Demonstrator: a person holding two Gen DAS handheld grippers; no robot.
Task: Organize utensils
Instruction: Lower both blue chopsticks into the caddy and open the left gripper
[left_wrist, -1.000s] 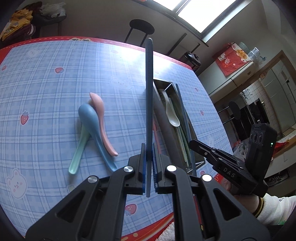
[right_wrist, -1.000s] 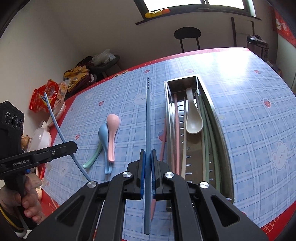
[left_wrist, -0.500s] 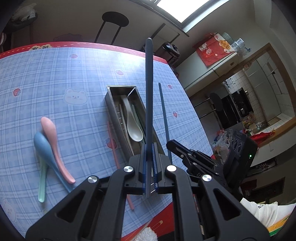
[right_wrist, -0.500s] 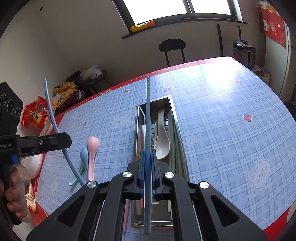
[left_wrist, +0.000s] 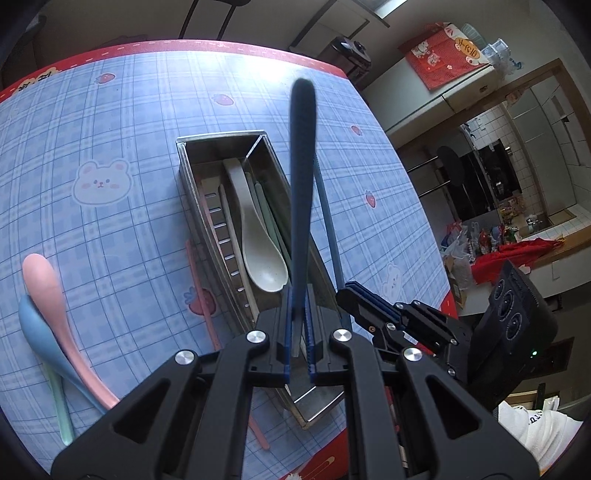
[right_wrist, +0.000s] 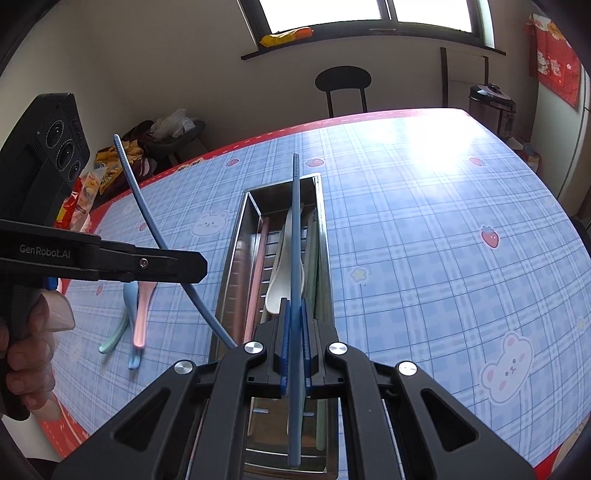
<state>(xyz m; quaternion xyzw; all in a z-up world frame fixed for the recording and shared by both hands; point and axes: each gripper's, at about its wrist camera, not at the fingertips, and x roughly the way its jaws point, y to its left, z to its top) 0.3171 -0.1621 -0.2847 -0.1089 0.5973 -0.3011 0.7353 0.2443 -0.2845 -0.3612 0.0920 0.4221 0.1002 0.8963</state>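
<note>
Left wrist view shows the left gripper (left_wrist: 297, 325) with its fingers clamped on a dark blue chopstick (left_wrist: 302, 184), gripped near its lower end so the long shaft stands out ahead, above the steel utensil tray (left_wrist: 192, 206) on the desk (left_wrist: 92, 129). Right wrist view shows the right gripper (right_wrist: 293, 332) likewise closed tight on a second blue chopstick (right_wrist: 295, 240), held partway along, with a stretch of shaft trailing back under the fingers and the tip lying over the tray's length. A beige spoon (left_wrist: 258, 258) and pale green and pink sticks already lie inside the tray; a pink spoon (left_wrist: 48, 295), a blue spoon (left_wrist: 35, 328) and a green one (left_wrist: 59, 406) rest together on the desk beside it, and a pink chopstick (left_wrist: 199, 295) lies just outside the tray wall. Both blue sticks look thin, light, stiff and smooth, so they would probably pivot or slip in a pinch far from the middle. Holding nearer mid-length and lowering them parallel to the tray should let them drop in cleanly.
</note>
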